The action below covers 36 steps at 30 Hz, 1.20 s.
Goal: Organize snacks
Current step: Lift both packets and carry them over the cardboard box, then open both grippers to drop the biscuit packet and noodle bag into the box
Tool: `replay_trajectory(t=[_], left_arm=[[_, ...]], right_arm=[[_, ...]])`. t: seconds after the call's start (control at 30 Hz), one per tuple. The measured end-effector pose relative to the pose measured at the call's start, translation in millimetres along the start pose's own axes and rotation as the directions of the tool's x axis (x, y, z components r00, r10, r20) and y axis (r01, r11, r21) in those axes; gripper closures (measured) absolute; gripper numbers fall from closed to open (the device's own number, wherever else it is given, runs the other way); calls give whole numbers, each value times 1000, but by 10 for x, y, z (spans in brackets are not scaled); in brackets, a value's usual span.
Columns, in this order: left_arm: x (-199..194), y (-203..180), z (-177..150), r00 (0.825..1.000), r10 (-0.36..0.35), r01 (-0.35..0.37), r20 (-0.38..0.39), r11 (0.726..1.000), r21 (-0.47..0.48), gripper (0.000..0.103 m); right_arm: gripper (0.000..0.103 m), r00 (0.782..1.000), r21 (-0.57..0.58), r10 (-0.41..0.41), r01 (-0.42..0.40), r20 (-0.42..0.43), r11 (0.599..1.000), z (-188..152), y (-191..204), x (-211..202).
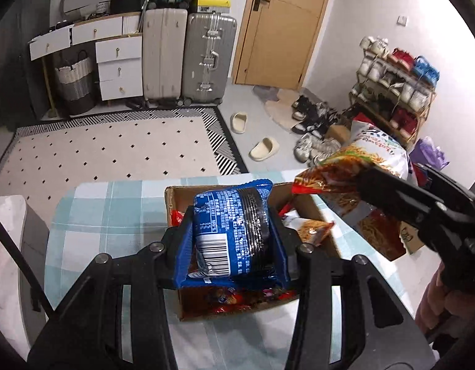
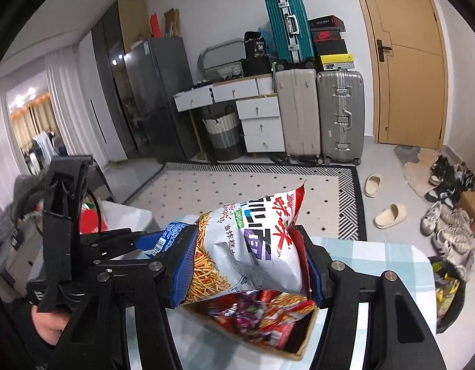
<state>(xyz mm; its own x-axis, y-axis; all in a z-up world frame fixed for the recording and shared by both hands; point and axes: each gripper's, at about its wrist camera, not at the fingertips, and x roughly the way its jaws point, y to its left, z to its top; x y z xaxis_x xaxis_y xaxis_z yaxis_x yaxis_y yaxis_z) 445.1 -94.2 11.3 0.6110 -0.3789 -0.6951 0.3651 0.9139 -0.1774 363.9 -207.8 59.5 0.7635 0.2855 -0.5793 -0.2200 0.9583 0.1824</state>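
1. While both packets hung above it, the checked tablecloth (image 1: 92, 215) carried an open cardboard box (image 1: 172, 203), part-filled with red and purple snack packets (image 2: 262, 314).
2. Right gripper (image 2: 246, 265): jaws closed on a white-and-red crisp bag (image 2: 252, 240) printed with fried strips, held over the box. Large red and purple Chinese characters were visible; I could read a smaller line as "油炸糕", though not with certainty.
3. Left gripper (image 1: 234, 240): blue fingers (image 1: 185, 246) clamped on a blue-and-black packet (image 1: 234, 228), back face up, directly above the box. A barcode and fine white print showed; none was legible.
4. Risk, as judged: the crisp bag was pinched at its lower part, so the puffed top could swing and catch the box wall or miss the box.
5. Risk, as judged: both grippers converged on one box, so they could collide.
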Motion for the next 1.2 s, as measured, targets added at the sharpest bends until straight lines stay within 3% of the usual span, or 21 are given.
replay_trajectory(t=[0.2,0.63,0.77,0.83,0.97,1.2], left_arm=[[461,28,-28,999,23,-22,-39,999,43,62],[1033,181,-87,995,46,-47,-86,999,-9,62],[1150,194,-51,992,56,-58,-111,998,-14,52],[1136,208,-40,995,48,-49,-93,999,-17,51],[958,221,-55,998,38,-39,-52,999,-21,29],[508,30,-81,999,49,-49,1,999,18,25]], right_arm=[[43,998,-13,-29,29,-55,1000,-126,-144,402],[42,991,-29,-67,64,-114,998,-240,-289,938],[42,991,-44,-71,66,-110,997,-264,-283,958],[42,992,-39,-64,60,-106,997,-258,-296,938],[39,994,-20,-51,49,-93,999,-246,-323,836],[34,997,9,-46,47,-66,999,-228,-327,475]])
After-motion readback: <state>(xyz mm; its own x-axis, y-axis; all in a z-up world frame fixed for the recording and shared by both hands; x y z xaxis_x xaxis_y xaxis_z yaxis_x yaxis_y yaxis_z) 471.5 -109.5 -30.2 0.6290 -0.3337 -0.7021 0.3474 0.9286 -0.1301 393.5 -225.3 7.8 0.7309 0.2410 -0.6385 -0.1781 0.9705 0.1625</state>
